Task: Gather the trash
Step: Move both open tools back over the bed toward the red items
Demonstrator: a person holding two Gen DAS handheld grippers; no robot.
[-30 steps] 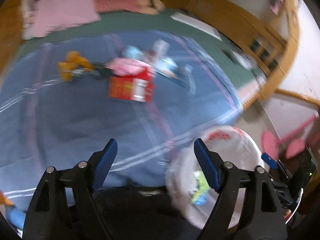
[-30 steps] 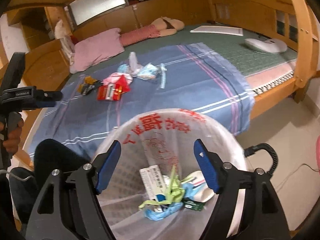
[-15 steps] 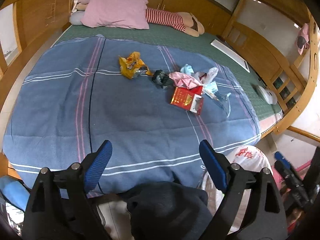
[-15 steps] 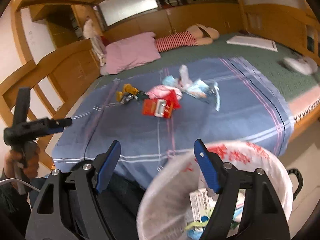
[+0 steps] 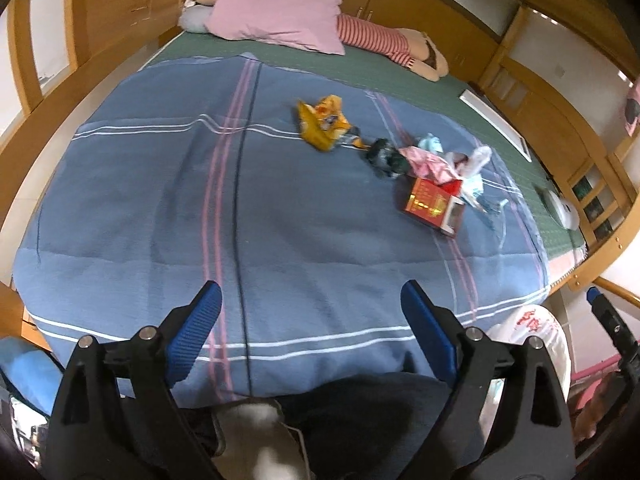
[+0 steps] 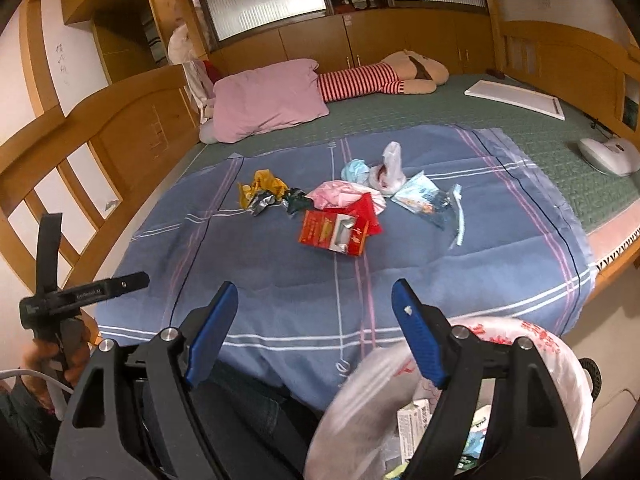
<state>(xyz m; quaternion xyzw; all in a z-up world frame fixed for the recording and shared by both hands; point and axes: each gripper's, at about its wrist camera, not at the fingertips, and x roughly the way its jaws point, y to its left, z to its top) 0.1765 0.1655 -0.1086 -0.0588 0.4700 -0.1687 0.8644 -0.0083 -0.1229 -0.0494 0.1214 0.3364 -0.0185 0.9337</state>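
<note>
Trash lies in a loose heap on the blue striped blanket (image 5: 280, 220): a yellow wrapper (image 5: 322, 126), a dark crumpled wrapper (image 5: 386, 158), a pink wrapper (image 5: 426, 162), a red box (image 5: 434, 206) and clear plastic bags (image 5: 474, 160). The right wrist view shows the same red box (image 6: 334, 234) and yellow wrapper (image 6: 264, 184). The bin lined with a white bag (image 6: 520, 360) stands by the bed's near edge and holds several wrappers. My left gripper (image 5: 310, 292) hangs wide open over the blanket's near edge, empty. My right gripper (image 6: 314, 291), left of the bin, is opening a little with nothing between its jaws.
A pink pillow (image 6: 268, 100) and a striped doll (image 6: 372, 80) lie at the bed's head. A white board (image 6: 516, 100) and a white device (image 6: 608, 156) rest on the green mat. A wooden bed frame (image 6: 120, 120) rings the bed. A person's dark-trousered knee (image 5: 360, 408) sits below the grippers.
The left view swung from the bin and the heap's right side to face the whole blanket, and its jaws spread wider. The right gripper rose off the bin, which slid to the lower right.
</note>
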